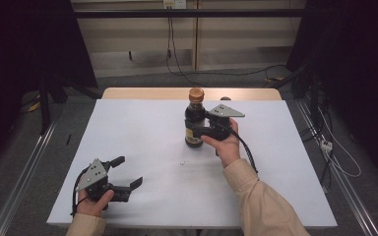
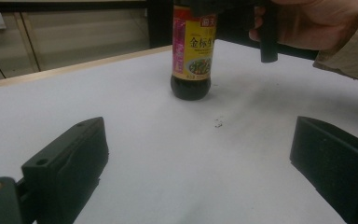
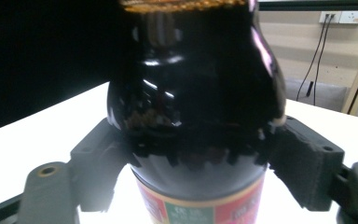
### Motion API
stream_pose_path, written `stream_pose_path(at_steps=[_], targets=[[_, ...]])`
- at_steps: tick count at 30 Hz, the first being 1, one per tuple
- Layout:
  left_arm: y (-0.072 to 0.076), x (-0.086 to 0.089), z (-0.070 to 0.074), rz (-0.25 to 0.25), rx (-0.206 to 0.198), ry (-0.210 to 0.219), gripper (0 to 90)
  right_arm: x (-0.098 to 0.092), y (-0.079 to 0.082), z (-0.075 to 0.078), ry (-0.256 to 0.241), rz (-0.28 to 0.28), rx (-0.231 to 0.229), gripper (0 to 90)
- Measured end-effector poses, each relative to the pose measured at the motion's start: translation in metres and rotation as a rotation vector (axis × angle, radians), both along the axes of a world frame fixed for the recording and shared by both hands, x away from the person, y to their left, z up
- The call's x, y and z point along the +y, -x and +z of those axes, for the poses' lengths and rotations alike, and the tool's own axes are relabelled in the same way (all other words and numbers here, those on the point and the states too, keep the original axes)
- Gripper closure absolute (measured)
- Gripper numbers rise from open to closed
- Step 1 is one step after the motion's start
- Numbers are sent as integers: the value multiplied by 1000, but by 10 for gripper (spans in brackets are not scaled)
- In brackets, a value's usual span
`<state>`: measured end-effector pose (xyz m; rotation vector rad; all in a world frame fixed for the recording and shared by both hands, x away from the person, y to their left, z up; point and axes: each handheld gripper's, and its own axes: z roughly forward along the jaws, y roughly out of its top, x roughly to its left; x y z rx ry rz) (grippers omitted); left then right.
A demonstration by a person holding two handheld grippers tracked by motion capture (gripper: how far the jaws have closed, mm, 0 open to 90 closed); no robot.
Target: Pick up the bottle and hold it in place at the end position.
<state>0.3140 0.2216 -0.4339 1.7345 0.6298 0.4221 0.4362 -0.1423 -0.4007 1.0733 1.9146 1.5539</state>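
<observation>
Overhead, white table point(image 1: 142, 128), sauce bottle point(image 1: 194, 120), dark room

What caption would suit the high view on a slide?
Right gripper clamps an upright soy sauce bottle on the white table; left gripper rests open.

One bottle point(image 1: 194, 123) of dark sauce stands at the upper middle of the frame, with one orange-brown cap point(image 1: 196, 94) on it and one printed label point(image 2: 194, 51) around its lower body. There is one white counter point(image 1: 142, 132). Two grippers show: one right gripper point(image 1: 200, 129) at the bottle, one left gripper point(image 1: 127, 171) at lower left, each with two black jaws.
</observation>
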Motion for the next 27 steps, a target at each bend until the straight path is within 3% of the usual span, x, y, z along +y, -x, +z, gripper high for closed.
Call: stream_pose_path(at_steps=[4,11,23,27], targets=[[-1,0,0,-1,1,-6,39,3,-1,1,5,-9,-4,258],[-1,1,0,3,0,-1,39,4,0,1,60,-1,-27,283],[-8,-9,11,11,-17,14,34,3,1,-2,59,9,-53,291],[-12,-14,15,4,-13,-5,34,1,0,-3,70,32,-58,296]])
